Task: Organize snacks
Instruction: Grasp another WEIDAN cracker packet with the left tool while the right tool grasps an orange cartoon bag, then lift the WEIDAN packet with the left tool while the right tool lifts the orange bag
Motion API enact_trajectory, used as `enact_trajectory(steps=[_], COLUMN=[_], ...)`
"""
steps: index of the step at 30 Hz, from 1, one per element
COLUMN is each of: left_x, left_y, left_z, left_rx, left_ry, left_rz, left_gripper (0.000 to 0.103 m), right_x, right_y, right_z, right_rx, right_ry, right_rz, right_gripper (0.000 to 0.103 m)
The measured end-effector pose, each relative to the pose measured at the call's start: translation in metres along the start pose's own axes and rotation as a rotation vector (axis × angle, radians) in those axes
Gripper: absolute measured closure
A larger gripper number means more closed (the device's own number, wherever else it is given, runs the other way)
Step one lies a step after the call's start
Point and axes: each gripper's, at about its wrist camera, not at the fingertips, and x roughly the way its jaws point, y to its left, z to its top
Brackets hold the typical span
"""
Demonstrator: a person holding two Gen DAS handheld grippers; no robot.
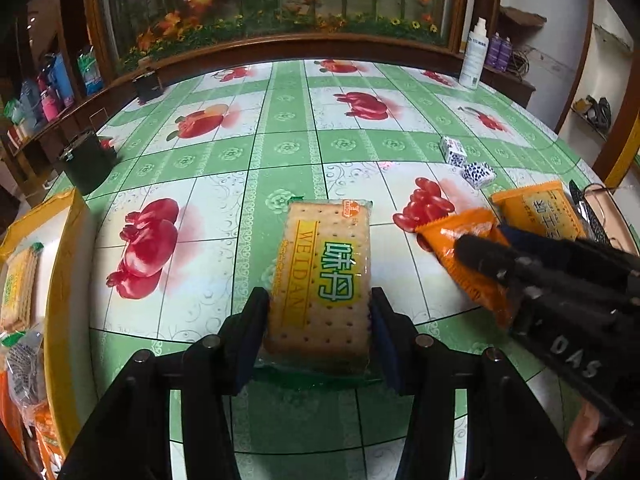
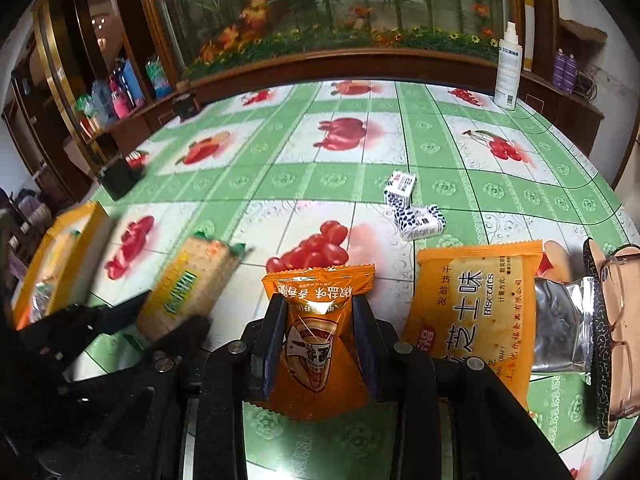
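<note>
The left gripper point(image 1: 320, 320) clamps the cracker pack point(image 1: 324, 276); the right gripper point(image 2: 320, 336) pinches an orange packet point(image 2: 316, 340), both probably bound for the yellow box point(image 1: 60, 280).

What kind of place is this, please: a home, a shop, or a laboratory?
Probably a home dining room: a table with a fruit-print plastic tablecloth, a wooden cabinet with artificial flowers behind it, and household bottles on a side shelf.
</note>
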Motion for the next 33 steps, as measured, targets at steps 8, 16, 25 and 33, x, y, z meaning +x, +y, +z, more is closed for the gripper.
enact_trajectory(steps=[8, 16, 25, 33], left_x=[0.004, 0.007, 0.000, -0.004], left_y=[-0.004, 0.001, -0.012, 0.000], left_z=[-0.001, 0.003, -0.001, 0.004], left_rx=[0.015, 0.005, 0.060, 0.008], left_ry=[0.000, 0.012, -0.017, -0.017], left_rz=[0.013, 0.034, 0.019, -0.006], left_gripper=[0.040, 0.026, 0.057, 0.058], right_x=[0.006, 0.007, 0.004, -0.005], right_y=[0.001, -0.001, 0.003, -0.008], right_z=[-0.002, -0.003, -0.004, -0.001], right_rx=[-0.001, 0.012, 0.005, 0.074], right_ry=[0.002, -0.003, -0.003, -0.038], right_rz=[0.006, 0.014, 0.012, 0.008], right_gripper=[0.060, 0.060, 0.063, 0.064])
